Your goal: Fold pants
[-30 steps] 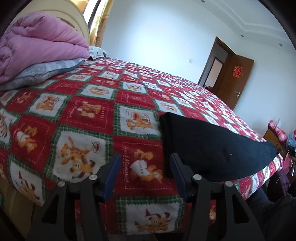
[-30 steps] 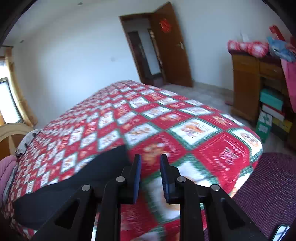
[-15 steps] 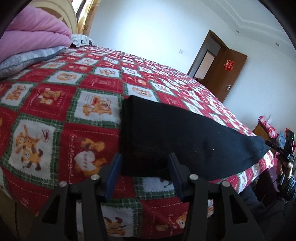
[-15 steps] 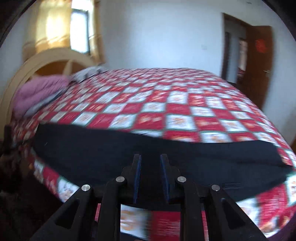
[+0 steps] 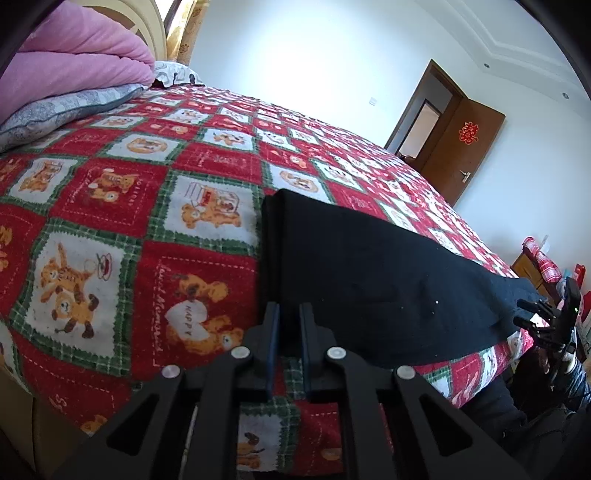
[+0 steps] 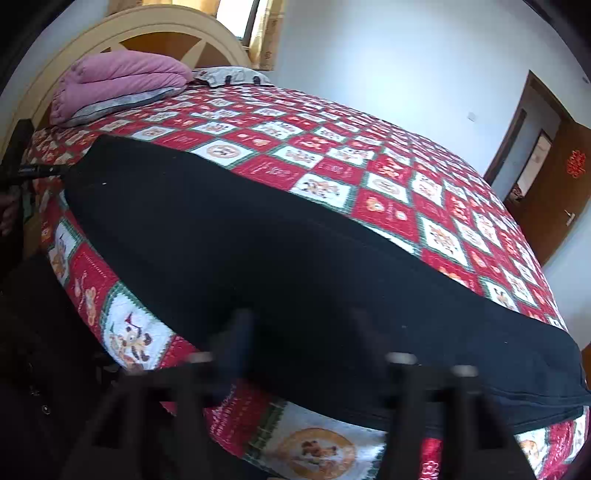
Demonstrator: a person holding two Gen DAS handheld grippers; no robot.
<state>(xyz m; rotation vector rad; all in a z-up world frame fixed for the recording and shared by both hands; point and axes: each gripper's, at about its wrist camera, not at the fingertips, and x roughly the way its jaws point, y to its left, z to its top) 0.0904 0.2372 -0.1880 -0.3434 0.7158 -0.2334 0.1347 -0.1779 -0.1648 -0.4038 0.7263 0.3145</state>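
Black pants lie flat as a long strip along the near edge of the bed, also in the right wrist view. My left gripper is shut on the near left corner of the pants. My right gripper is blurred, with its fingers spread wide apart over the near edge of the pants at the middle; it holds nothing. The right gripper also shows far right in the left wrist view, and the left gripper far left in the right wrist view.
The bed has a red, white and green checkered bear quilt. A pink folded duvet and grey pillow lie at the headboard. A brown door stands open beyond the bed. A wooden cabinet is at the right.
My left gripper closed on the pants' corner; it was open half a second ago. My right gripper swung from the bed's foot toward the pants and its fingers opened wide.
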